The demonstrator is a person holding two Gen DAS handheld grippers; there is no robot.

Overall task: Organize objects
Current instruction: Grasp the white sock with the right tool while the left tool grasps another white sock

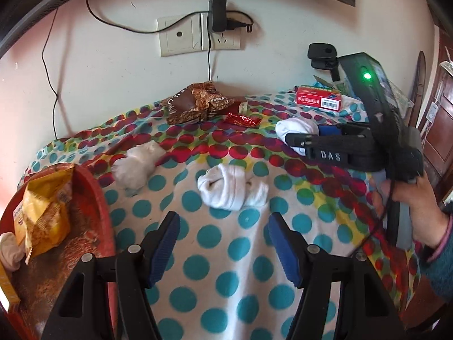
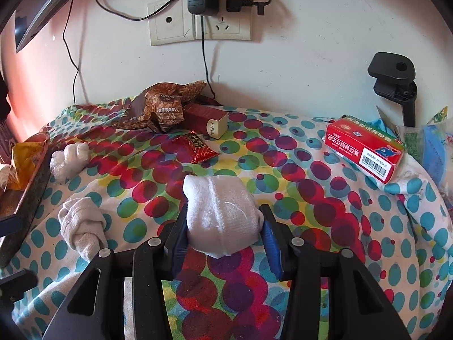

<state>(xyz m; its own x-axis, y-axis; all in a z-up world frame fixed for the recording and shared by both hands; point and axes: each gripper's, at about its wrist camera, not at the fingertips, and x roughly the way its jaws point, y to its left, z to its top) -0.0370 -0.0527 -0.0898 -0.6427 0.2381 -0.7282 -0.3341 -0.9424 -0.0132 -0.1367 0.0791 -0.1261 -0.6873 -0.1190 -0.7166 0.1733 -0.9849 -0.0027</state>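
Note:
My right gripper (image 2: 223, 226) is shut on a rolled white sock (image 2: 220, 215), held above the dotted cloth; the left wrist view shows that gripper (image 1: 300, 138) and its sock (image 1: 296, 129) at the right. My left gripper (image 1: 223, 223) stands open over the cloth with nothing between its blue pads. Just beyond its fingertips lies another rolled white sock (image 1: 232, 188), seen also in the right wrist view (image 2: 80, 226). A crumpled white bundle (image 1: 136, 163) lies farther left. A red tray (image 1: 96, 198) at the left holds a yellow snack bag (image 1: 42, 215) and a sock (image 1: 10, 252).
Near the wall lie a brown crumpled wrapper (image 1: 195, 102), a small red packet (image 2: 198, 146), a dark red box (image 2: 205, 120) and a red medicine box (image 2: 365, 148). A black clamp (image 2: 393, 85) stands at the right. Cables hang from a wall socket (image 1: 198, 34). A person's hand (image 1: 410, 198) holds the right gripper.

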